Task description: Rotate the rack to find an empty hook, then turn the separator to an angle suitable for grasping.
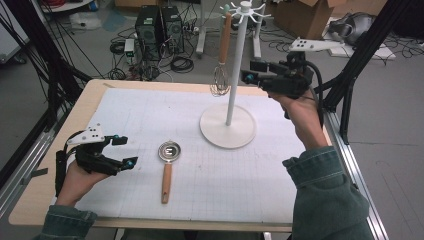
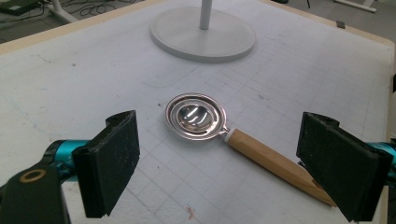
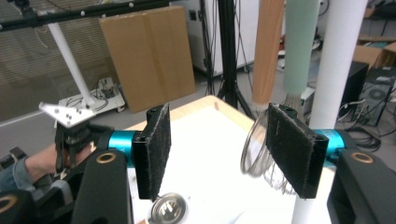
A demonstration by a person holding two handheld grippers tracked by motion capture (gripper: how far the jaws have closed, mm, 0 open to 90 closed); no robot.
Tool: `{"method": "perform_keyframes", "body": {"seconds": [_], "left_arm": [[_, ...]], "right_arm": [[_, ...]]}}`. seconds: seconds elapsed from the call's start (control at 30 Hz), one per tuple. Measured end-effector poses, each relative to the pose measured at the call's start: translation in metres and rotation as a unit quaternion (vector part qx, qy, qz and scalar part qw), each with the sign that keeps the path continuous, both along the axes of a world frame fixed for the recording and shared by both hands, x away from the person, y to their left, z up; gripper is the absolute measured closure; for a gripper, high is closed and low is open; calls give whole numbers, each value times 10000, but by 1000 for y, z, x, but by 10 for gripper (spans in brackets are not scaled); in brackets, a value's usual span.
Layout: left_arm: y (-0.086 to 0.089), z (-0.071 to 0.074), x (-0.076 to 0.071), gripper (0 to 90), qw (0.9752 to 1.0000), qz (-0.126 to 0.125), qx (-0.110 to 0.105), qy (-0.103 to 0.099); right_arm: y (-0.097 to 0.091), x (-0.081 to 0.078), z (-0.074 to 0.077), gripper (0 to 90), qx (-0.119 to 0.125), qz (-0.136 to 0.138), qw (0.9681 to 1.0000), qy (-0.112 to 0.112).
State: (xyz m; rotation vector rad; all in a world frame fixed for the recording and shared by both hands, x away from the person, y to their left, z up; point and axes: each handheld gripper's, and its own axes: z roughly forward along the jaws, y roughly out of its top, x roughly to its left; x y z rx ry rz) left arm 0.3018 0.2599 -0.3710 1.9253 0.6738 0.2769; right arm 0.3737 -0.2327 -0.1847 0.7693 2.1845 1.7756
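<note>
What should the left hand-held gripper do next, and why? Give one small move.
Probably ease the left hand-held gripper forward and down to straddle the strainer's wooden handle, then close. Its jaws stand open with nothing between them, the strainer lies flat on the mat just ahead, and the whisk already hangs on the white stand, with the right hand-held gripper open beside it.

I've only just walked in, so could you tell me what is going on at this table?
A person works with a gripper in each hand. A whisk with a wooden handle hangs from the white rack, and the right gripper, jaws open and holding nothing, is beside it. The left gripper, also open, sits low over the white mat, aimed at a small strainer with a wooden handle, untouched.
</note>
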Motion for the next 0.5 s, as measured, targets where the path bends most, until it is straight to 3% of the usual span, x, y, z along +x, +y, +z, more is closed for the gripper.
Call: {"method": "perform_keyframes", "body": {"seconds": [0.07,0.3,0.5], "left_arm": [[0,-1,1,210,10000,-52,11,19],[-3,-4,1,283,9998,-166,61,65],[-5,-7,1,360,9995,-295,107,92]], "right_arm": [[0,-2,-10,374,-26,35,10000,38],[3,-9,-44,332,-181,134,9996,196],[2,-14,-66,304,-207,129,9992,329]]}}
